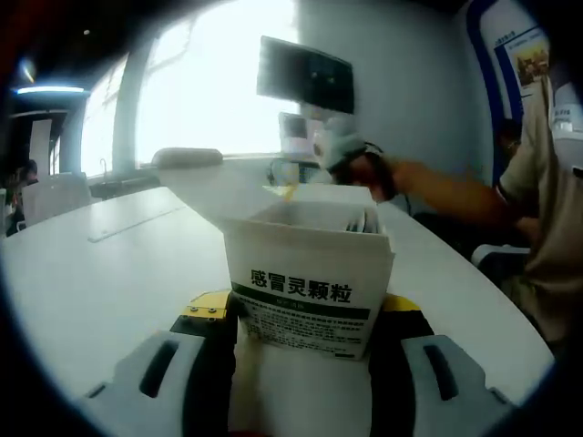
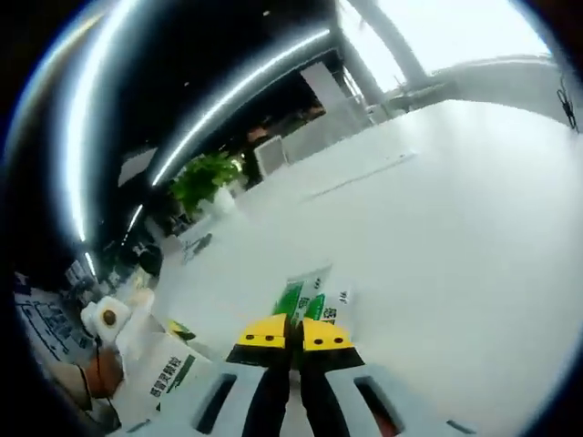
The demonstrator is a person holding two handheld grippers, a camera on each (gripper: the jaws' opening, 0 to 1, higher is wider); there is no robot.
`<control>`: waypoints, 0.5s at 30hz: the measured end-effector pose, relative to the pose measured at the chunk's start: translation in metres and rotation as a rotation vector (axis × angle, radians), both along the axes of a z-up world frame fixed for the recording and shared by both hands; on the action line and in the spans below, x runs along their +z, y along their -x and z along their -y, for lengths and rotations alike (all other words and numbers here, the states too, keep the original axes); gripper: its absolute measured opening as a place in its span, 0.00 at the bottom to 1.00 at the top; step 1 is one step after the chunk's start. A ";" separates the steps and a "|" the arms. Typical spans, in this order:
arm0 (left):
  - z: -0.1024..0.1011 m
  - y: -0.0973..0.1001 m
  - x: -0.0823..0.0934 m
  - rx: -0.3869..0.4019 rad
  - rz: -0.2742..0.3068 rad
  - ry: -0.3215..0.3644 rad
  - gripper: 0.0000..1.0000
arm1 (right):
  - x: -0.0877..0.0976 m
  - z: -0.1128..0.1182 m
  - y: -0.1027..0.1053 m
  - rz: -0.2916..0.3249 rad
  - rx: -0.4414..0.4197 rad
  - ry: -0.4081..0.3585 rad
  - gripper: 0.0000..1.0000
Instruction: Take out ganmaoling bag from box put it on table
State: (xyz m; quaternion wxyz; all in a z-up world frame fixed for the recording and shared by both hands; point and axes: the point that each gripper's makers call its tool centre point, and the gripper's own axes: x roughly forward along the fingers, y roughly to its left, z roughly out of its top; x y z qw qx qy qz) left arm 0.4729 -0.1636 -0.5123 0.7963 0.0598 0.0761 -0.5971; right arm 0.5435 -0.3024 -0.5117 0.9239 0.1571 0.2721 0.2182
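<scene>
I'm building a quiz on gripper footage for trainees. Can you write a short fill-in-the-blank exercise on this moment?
1. The left gripper holds an opened ganmaoling box between its ____.
2. The right gripper is shut on a green and white ganmaoling ____, held over the table.
3. The top flaps of the box stand ____.
4. In the right gripper view, a potted ____ stands at the table's far end.

Missing words: jaws; bag; open; plant
</scene>
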 end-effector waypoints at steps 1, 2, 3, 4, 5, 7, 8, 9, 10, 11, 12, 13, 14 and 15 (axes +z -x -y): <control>0.000 0.000 0.000 0.000 0.000 0.000 0.50 | 0.000 0.002 0.000 0.017 0.003 0.050 0.06; 0.000 0.000 0.000 0.000 0.000 0.000 0.50 | 0.000 0.005 -0.001 0.039 -0.005 0.095 0.08; 0.000 0.000 0.000 0.000 0.000 0.000 0.50 | 0.002 0.007 0.000 0.057 -0.003 0.141 0.09; 0.000 0.000 0.000 0.000 0.000 0.000 0.50 | 0.002 0.007 0.000 0.062 -0.003 0.153 0.10; 0.000 0.000 0.000 0.000 0.000 0.000 0.50 | 0.004 0.009 0.001 0.069 -0.005 0.168 0.10; 0.000 0.000 0.000 0.000 0.000 0.000 0.50 | 0.008 0.011 0.001 0.078 -0.009 0.179 0.11; 0.000 0.000 0.000 0.000 0.000 0.000 0.50 | 0.010 0.012 0.002 0.084 -0.013 0.184 0.11; 0.000 -0.001 0.000 0.000 0.000 0.000 0.50 | 0.012 0.014 0.002 0.093 -0.015 0.188 0.11; 0.000 0.000 0.000 0.000 0.000 0.000 0.50 | 0.014 0.016 0.002 0.101 -0.019 0.191 0.11; 0.000 0.000 0.000 0.000 0.000 0.000 0.50 | 0.016 0.018 0.002 0.106 -0.025 0.193 0.11; 0.000 0.000 0.000 0.000 0.000 0.000 0.50 | 0.018 0.019 0.003 0.114 -0.028 0.198 0.10; 0.000 -0.001 0.000 0.000 0.000 0.000 0.50 | 0.021 0.022 0.004 0.124 -0.030 0.205 0.10; 0.000 -0.001 0.000 0.000 0.000 0.000 0.50 | 0.023 0.023 0.005 0.136 -0.035 0.211 0.10; 0.000 -0.001 0.000 0.000 0.000 0.000 0.50 | 0.024 0.024 0.005 0.142 -0.036 0.215 0.08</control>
